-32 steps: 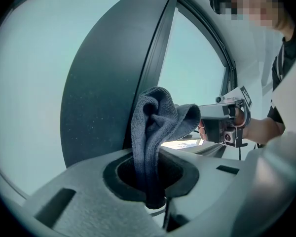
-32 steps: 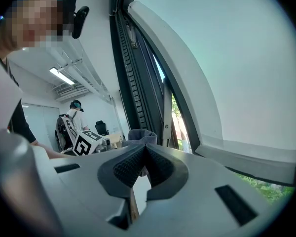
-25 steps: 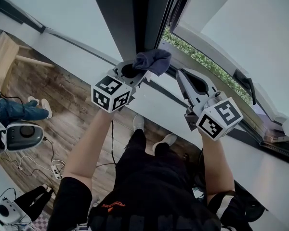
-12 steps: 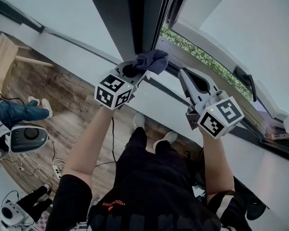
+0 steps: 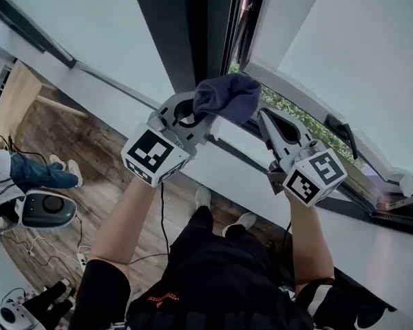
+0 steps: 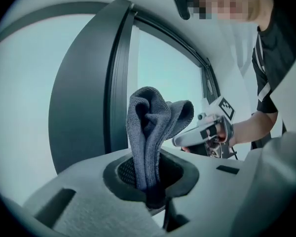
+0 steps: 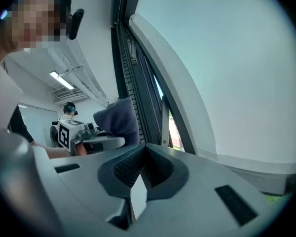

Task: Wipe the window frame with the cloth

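Note:
A dark blue-grey cloth (image 5: 227, 96) sticks up bunched from my left gripper (image 5: 196, 117), which is shut on it. The cloth sits at the foot of the dark window frame upright (image 5: 186, 33); I cannot tell whether it touches. In the left gripper view the cloth (image 6: 148, 132) rises from between the jaws, with the frame (image 6: 89, 98) behind it. My right gripper (image 5: 263, 115) hangs just right of the cloth, its jaws shut on nothing. The right gripper view shows the closed jaws of that gripper (image 7: 140, 174), the cloth (image 7: 119, 120) to their left and the frame (image 7: 138, 83) ahead.
A white opened sash (image 5: 316, 40) with a dark handle (image 5: 339, 130) lies right of the upright. Green plants (image 5: 296, 112) show through the gap. A white sill (image 5: 227, 160) runs below. Down left: wooden floor, cables, a round device (image 5: 47, 208) and a person's legs (image 5: 27, 170).
Both grippers have come up and nearer the view. The cloth has stayed in the left gripper by the upright's foot. The right gripper now sits closer to the cloth.

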{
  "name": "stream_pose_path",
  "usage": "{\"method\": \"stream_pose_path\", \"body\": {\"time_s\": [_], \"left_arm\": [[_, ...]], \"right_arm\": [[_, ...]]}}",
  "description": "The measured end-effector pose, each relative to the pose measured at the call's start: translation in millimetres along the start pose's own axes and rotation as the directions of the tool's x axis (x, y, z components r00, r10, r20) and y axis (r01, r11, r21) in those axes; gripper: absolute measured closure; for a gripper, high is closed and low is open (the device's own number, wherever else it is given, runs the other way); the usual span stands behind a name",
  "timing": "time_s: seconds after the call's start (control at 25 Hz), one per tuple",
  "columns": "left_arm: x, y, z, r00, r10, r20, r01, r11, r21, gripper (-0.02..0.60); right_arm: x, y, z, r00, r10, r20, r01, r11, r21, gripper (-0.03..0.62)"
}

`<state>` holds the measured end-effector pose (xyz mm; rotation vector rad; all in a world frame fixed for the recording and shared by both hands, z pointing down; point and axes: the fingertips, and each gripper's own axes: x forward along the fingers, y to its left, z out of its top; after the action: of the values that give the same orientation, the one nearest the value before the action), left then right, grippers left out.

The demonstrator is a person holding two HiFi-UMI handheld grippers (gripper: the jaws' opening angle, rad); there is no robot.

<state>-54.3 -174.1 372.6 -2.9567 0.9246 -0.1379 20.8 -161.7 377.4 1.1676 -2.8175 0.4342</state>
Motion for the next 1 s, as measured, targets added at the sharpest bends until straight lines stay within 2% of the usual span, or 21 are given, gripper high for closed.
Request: {"method": "stream_pose_path", "body": {"time_s": [0.24, 0.48, 1.0], "left_arm": [[-9.1, 12.7, 75.1, 0.996, 0.038, 0.086, -0.043, 0.997, 0.060, 0.529], [-14.0, 15.5, 134.1, 0.988, 0.045, 0.148, -0.056, 0.996, 0.072, 0.529], [-7.6, 28.7, 234.3, 0.978, 0.070, 0.199, -0.092, 0.990, 0.103, 0.529]], "right_arm": [[-8.8, 20.5, 39.2, 0.998, 0.028, 0.065, -0.024, 0.999, -0.047, 0.592], [-22.3, 38.9, 81.4, 0.988, 0.064, 0.143, -0.055, 0.996, -0.069, 0.592], [-40.6, 50.6, 117.5, 0.969, 0.098, 0.225, -0.079, 0.993, -0.092, 0.592]]}}
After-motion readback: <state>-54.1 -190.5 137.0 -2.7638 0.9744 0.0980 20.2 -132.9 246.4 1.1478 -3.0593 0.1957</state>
